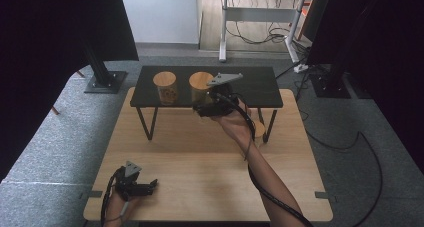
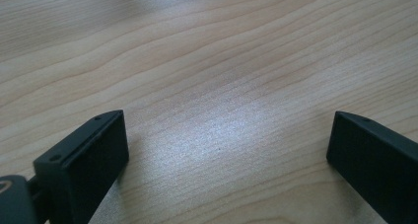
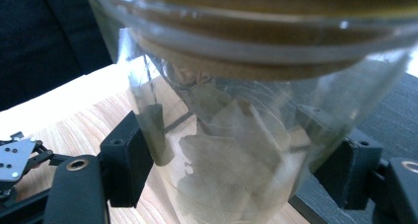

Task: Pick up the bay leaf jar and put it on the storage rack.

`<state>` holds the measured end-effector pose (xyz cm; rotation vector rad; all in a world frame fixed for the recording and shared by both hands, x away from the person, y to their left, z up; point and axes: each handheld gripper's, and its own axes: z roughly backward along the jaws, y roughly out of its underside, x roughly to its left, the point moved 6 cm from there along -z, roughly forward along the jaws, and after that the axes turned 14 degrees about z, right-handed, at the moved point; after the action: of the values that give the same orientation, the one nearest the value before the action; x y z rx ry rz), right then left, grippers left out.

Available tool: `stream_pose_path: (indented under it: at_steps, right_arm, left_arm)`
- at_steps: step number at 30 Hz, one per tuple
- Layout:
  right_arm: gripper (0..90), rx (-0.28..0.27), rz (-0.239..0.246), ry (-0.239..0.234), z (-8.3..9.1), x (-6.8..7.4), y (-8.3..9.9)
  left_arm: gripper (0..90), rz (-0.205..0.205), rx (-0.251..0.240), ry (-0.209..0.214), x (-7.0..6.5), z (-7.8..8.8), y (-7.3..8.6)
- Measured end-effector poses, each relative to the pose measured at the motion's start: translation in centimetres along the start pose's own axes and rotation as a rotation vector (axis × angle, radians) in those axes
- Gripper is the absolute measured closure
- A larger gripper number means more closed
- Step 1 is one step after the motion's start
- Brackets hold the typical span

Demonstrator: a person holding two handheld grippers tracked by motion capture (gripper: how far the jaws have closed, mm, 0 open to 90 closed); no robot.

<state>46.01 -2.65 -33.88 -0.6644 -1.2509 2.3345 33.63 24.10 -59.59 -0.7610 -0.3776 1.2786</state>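
A glass jar [image 3: 236, 150] with a wooden lid [image 1: 201, 80] is being gripped by the right claw [image 1: 202, 108], whose jaws are pressed against the glass on both sides, as seen in the right gripper view. Pale, leaf-like pieces are being shown through the glass. In the high view, the jar is being held at the front edge of a low black shelf [image 1: 260, 87] that is standing on the wooden table [image 1: 200, 162]; whether it is resting on the shelf cannot be told. A second lidded jar [image 1: 165, 87] is standing just beside it on the shelf. The left claw [image 1: 149, 187] is being kept low over the table's near left corner, its jaws spread wide with nothing between them.
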Motion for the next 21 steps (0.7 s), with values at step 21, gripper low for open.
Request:
stream_pose_path:
  at_steps: [21]
  right_arm:
    - [25.3, -0.01, 0.003, 0.047, 0.2, -2.3, -1.2]
  left_arm:
    - [1.9, 0.0, 0.0, 0.0, 0.0, 0.0, 0.0]
